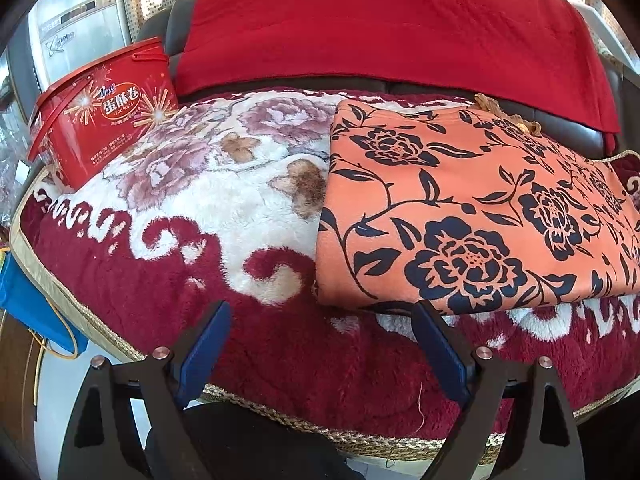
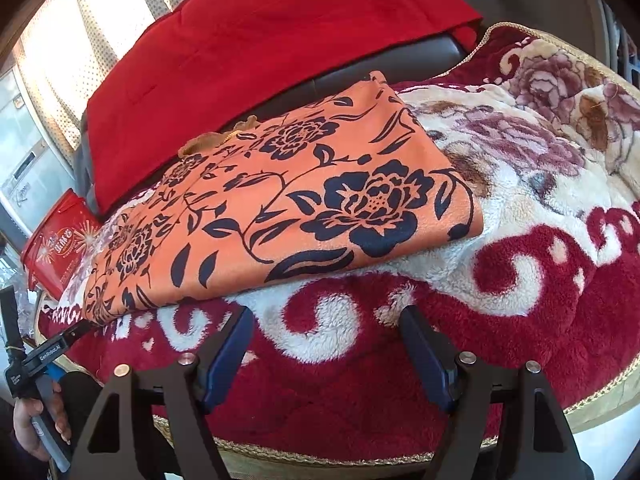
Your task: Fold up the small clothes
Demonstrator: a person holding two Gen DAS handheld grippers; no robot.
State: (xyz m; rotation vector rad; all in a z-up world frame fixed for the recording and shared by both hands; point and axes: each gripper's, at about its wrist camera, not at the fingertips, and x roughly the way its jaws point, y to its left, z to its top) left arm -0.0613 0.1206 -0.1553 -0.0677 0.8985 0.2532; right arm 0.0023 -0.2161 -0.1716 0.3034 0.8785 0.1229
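Both grippers hang just short of the orange floral garment, the left gripper and the right gripper each with jaws spread wide and nothing between them, over the plush red-and-cream blanket the garment lies on. It already looks folded into a flat, roughly squared stack with a tan frilled edge at its far side, so I judge little is left beyond a final fold or tidy-up. Only the right wrist view shows the person's hand on the other tool's handle, while the left view alone shows the red egg-roll tub clearly, well beyond the garment's edge.
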